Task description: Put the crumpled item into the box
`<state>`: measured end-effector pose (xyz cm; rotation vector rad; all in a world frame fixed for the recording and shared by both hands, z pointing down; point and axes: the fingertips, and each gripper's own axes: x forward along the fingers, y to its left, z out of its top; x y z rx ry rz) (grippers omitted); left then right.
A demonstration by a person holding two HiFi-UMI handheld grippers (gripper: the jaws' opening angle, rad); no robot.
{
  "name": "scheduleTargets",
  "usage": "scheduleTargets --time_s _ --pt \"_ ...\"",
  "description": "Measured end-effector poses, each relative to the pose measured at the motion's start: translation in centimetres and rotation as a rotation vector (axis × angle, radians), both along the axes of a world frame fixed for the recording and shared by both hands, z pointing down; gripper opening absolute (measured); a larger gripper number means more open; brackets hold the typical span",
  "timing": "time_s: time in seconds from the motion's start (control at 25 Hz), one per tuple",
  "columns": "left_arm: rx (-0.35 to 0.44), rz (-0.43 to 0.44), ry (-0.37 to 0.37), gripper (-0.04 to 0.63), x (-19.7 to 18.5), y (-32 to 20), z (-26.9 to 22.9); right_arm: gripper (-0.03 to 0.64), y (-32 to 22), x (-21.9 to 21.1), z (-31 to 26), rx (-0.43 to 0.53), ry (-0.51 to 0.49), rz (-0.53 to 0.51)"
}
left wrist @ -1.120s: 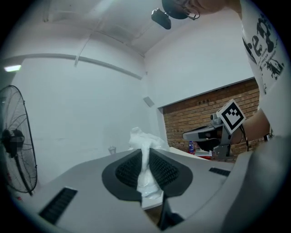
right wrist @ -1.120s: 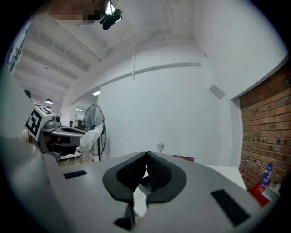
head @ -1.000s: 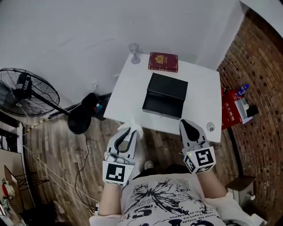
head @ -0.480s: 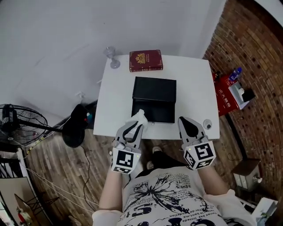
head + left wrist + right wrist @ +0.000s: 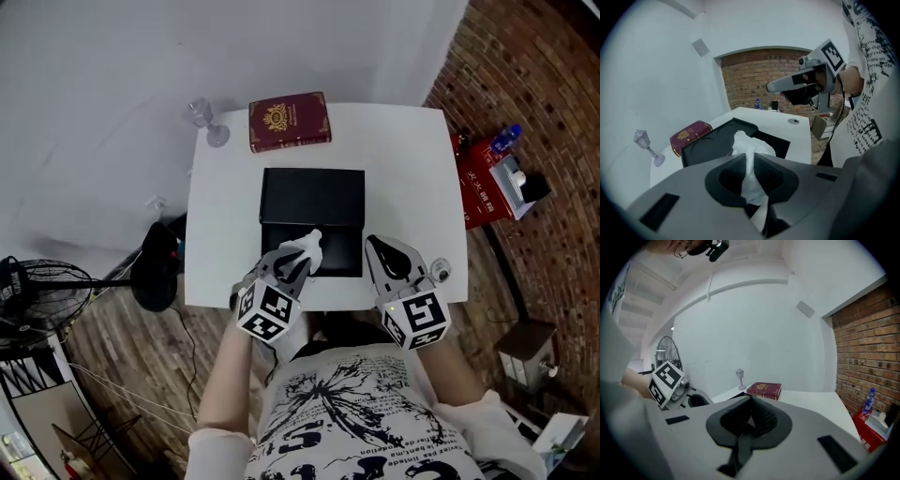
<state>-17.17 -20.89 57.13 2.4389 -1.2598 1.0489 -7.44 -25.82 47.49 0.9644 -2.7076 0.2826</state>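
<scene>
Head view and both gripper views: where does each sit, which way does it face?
Head view: on the person's head, steeply down at table, box, left gripper, right gripper; shirt shows.
Left gripper view: on the left gripper, along jaws shut on tissue, toward the brick wall; right gripper, shirt show.
Right gripper view: on the right gripper, along shut empty jaws, toward the white wall; left gripper's cube shows.
Shared: the book, in all three.

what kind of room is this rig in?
Probably a lived-in room or small studio, not a lab or factory: brick wall, wood floor, a standing fan and one small white table.
</scene>
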Motion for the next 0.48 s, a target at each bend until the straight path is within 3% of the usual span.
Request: scheduleTargets --time_s 0.2,0.48 --pt "-0.172 0.119 -0.060 0.064 1.3 -1.8 4.6 0.015 -2.2 0.3 1.8 -0.028 0.011 0.008" --pt "-0.307 0.234 -0.093 0.066 2.4 -3.3 8.4 0.015 -3.7 2.8 2.8 -0.061 0.029 0.117"
